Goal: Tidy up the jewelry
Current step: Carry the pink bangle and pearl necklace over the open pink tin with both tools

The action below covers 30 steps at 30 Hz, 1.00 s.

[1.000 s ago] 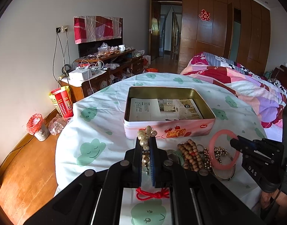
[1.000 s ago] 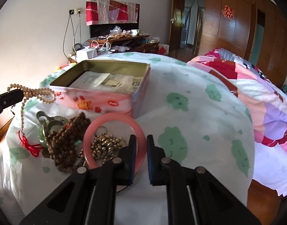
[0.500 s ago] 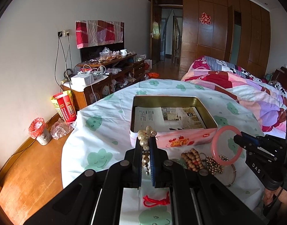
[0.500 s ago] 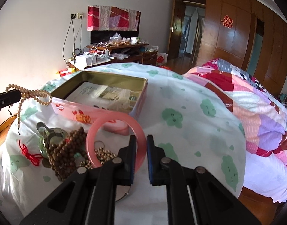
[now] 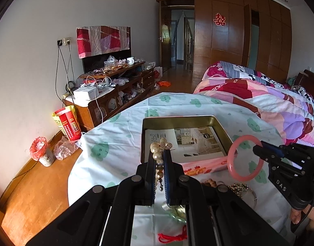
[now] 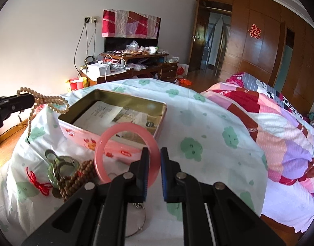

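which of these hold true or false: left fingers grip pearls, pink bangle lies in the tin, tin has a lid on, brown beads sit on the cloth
1. The left gripper holds the pearl necklace. True.
2. The pink bangle lies in the tin. False: the right gripper holds it in the air in front of the tin.
3. The tin has its lid on. False: it is open, with printed paper inside.
4. The brown bead string lies on the tablecloth. True.

Glossy metal tin [image 5: 222,126], smooth pink bangle [image 6: 107,139]
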Motion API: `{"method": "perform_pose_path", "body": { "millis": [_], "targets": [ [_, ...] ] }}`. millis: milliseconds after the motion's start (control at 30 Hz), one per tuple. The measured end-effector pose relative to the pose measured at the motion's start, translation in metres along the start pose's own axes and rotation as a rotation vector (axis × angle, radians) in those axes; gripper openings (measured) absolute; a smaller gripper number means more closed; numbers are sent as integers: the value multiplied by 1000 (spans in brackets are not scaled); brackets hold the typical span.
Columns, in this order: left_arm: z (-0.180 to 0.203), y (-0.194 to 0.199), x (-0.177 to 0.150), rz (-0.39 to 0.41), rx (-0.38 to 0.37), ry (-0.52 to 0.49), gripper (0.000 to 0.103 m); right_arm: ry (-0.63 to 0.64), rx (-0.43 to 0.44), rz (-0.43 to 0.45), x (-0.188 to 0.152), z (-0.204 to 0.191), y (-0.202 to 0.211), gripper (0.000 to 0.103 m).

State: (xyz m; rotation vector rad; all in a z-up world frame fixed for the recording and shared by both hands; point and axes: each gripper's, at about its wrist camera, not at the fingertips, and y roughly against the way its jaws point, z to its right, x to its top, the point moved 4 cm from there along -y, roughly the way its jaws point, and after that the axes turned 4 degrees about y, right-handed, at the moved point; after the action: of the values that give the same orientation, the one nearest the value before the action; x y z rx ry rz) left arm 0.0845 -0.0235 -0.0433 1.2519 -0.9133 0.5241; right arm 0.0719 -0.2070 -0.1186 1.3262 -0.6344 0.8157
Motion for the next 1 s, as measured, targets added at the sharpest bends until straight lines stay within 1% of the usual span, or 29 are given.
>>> {"method": "perform_pose_path", "body": {
  "millis": [300,533,633,733,1000],
  "targets": [
    [3,-16,11,-13,18,-30,6,51,1,10,22,-5,-10,13],
    [1,-30,31,-24,24,-44,6,74,-2,8,39,-3,-23,13],
    [2,-35,37,-30,25,-57,6,81,-7,5,44,-1,-28,13],
    [2,-41,41,-36,43,-78,6,79,-4,-3,48,2,-34,13],
    [4,-63,46,-59,52,-73,6,79,-10,-21,54,1,-51,13]
  ]
}}
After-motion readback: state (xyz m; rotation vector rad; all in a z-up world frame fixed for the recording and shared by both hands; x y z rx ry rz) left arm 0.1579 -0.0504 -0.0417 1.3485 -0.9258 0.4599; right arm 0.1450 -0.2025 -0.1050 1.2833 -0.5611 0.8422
